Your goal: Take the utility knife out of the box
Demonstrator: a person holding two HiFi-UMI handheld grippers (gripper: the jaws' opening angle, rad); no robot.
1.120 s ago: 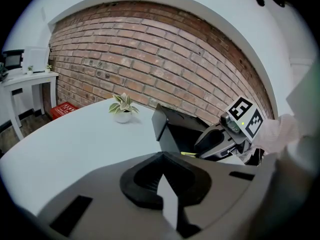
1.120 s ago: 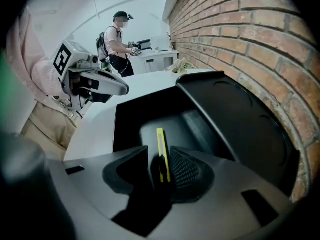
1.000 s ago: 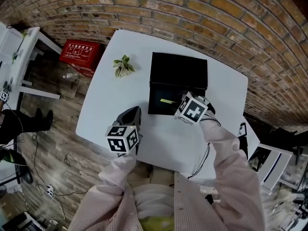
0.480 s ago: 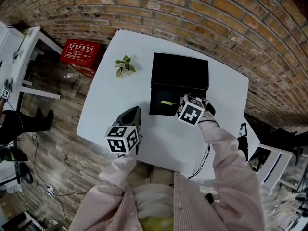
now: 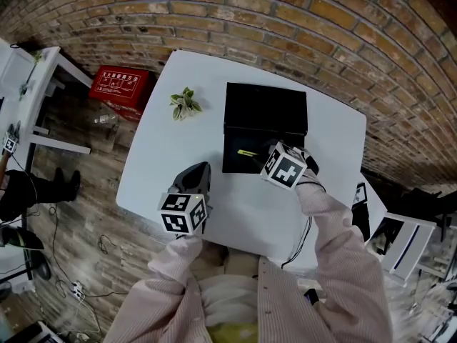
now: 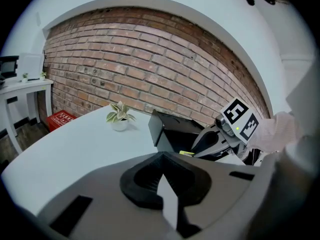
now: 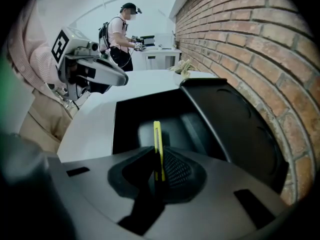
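The grasping step was judged in hand: the right hand-held gripper (image 7: pixel 157 155) was found with jaws closing on the yellow utility knife (image 7: pixel 157 136), which lay within the black box (image 5: pixel 265 107) on the counter (image 5: pixel 178 141), while the left hand-held gripper (image 6: pixel 161 156) was noted closed and empty, and a firm pinch followed by a straight lift was judged to be required next.

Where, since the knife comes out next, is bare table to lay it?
Bare table: left of the box, between plant and left gripper. Crowded at the box's front, where the right gripper is closing its jaws on the utility knife.
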